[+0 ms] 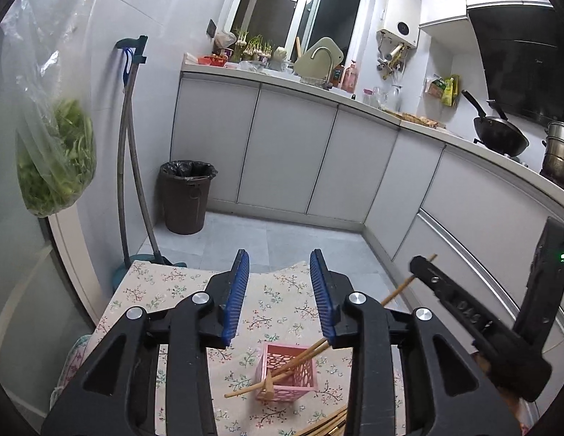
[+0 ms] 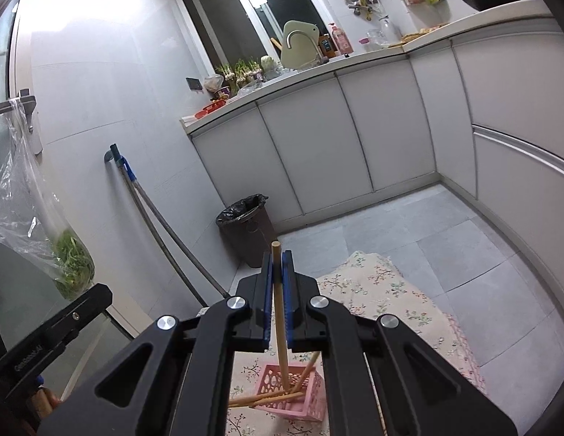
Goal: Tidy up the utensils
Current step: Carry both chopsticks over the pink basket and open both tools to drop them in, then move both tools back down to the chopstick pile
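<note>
The right tongs (image 2: 278, 272) are pressed together on one wooden chopstick (image 2: 280, 327). Its low end dips into the pink basket (image 2: 307, 399), which sits on the flowered cloth (image 2: 372, 290) over the surface. A few other chopsticks (image 1: 282, 370) already lean in the basket, and one pokes out through its side. More sticks lie near the bottom edge of the left view (image 1: 329, 425). The left tongs (image 1: 280, 294) are spread apart with nothing between them (they hang above the cloth).

To do this step well, I think the stick should go straight down inside the basket before the tongs let go. If it tips sideways, it may push the light basket over.
</note>
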`<state>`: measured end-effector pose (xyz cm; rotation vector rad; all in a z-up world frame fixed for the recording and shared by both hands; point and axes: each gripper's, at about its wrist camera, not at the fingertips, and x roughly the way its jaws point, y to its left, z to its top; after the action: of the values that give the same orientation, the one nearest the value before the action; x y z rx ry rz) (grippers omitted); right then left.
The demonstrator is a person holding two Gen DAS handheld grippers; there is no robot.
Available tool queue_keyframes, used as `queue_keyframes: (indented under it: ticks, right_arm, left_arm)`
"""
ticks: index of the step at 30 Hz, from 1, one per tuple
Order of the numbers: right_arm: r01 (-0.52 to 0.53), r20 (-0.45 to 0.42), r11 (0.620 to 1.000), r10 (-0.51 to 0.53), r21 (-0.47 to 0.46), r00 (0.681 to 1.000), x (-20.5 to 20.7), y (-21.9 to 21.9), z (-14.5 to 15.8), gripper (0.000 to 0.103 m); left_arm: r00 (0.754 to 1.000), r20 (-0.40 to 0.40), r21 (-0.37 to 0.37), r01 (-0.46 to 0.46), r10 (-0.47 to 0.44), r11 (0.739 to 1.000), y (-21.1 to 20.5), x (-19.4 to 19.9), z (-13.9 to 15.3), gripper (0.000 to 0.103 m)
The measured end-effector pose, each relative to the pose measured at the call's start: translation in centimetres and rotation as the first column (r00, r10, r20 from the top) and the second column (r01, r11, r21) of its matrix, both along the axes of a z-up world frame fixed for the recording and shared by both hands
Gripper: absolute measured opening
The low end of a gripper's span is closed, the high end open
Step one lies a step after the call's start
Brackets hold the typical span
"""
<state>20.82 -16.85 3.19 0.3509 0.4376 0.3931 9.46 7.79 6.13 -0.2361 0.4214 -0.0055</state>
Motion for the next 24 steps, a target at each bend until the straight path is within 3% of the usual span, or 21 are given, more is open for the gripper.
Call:
queue_keyframes:
  ticks: [3, 6, 7, 8, 16, 19, 24]
  right_arm:
    - [-0.055, -0.005, 0.998, 0.055, -0.004, 0.998, 0.6, 1.2, -0.9, 0.008]
    - [-0.058, -0.017, 0.998, 0.057, -0.027, 0.998, 0.4, 1.8, -1.0, 0.025]
    - [-0.056, -0.013, 0.998, 0.056, -0.034, 0.998, 0.2, 1.8, -0.9, 0.036]
    - [-0.049, -0.009, 0.998, 0.049, -0.041, 0.999, -0.2, 1.8, -0.8, 0.042]
    - [-0.001, -0.004, 0.992, 0.0, -0.129, 1.0, -2.6, 1.2, -0.3, 0.056]
    - [0.041, 0.007, 0.986, -0.04, -0.163, 0.999, -3.8, 0.5, -0.4, 0.067]
    - [0.117, 0.001, 0.971, -0.12, -0.209, 0.993, -5.4, -0.9, -1.0, 0.089]
  left_arm:
    - [1.0, -0.025, 0.029, -0.007, 0.008, 1.0, -0.1, 0.2, -0.6, 0.033]
    - [0.999, -0.036, 0.053, -0.005, 0.006, 0.999, -0.2, 0.0, -0.8, 0.033]
    - [0.999, -0.036, 0.054, -0.004, 0.006, 0.999, -0.1, 0.0, -0.8, 0.034]
    - [0.999, -0.038, 0.056, -0.001, 0.003, 0.998, -0.2, -0.1, -0.7, 0.036]
    - [0.999, -0.053, 0.113, 0.001, 0.005, 0.994, -1.2, -1.0, -0.8, 0.052]
    - [0.999, -0.045, 0.136, -0.007, 0.013, 0.991, -1.4, -1.6, -1.1, 0.062]
    - [0.997, -0.076, 0.146, 0.005, 0.006, 0.989, -1.7, -2.0, -1.7, 0.066]
